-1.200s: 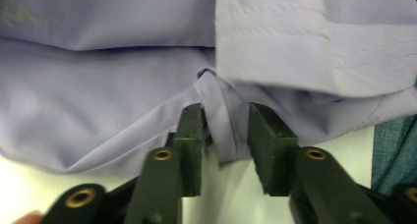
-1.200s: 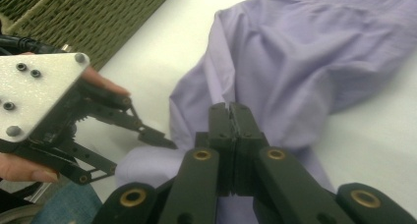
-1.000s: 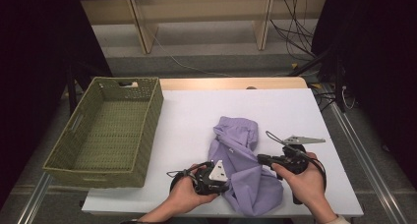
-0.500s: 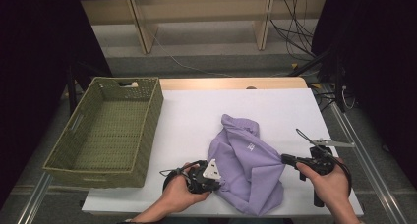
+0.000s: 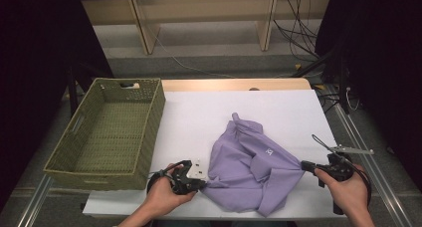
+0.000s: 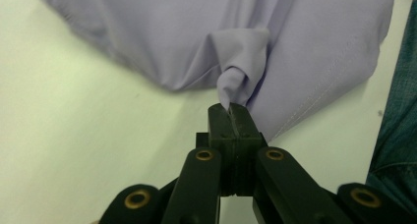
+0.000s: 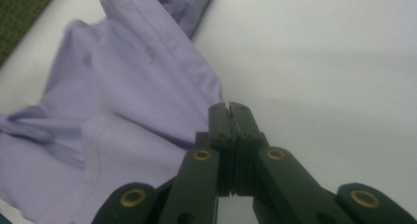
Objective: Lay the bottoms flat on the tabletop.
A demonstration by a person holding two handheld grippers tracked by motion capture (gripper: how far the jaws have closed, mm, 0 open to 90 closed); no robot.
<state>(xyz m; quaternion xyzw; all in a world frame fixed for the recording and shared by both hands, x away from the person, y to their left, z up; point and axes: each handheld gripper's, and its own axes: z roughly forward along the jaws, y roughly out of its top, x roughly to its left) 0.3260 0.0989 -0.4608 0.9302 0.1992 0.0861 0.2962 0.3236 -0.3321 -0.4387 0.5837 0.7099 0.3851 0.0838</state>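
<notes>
A light purple garment point(image 5: 254, 167) lies crumpled on the white table point(image 5: 199, 117), stretched sideways near the front edge. My left gripper point(image 5: 201, 183) is shut on a pinched fold at the garment's left edge; in the left gripper view the cloth point(image 6: 236, 86) bunches into the closed jaws of the left gripper point(image 6: 230, 108). My right gripper point(image 5: 304, 166) is shut on the garment's right corner, which is drawn to a point. In the right gripper view the purple garment point(image 7: 137, 86) runs into the closed tips of the right gripper point(image 7: 229, 108).
A green woven basket point(image 5: 107, 132) stands on the left part of the table, close to my left hand. Bare table surface lies behind and right of the garment. Cables and shelf legs are on the floor beyond the far edge.
Both hands have moved apart, the left one leftward and the right one rightward. The garment between them has been pulled wider and flatter.
</notes>
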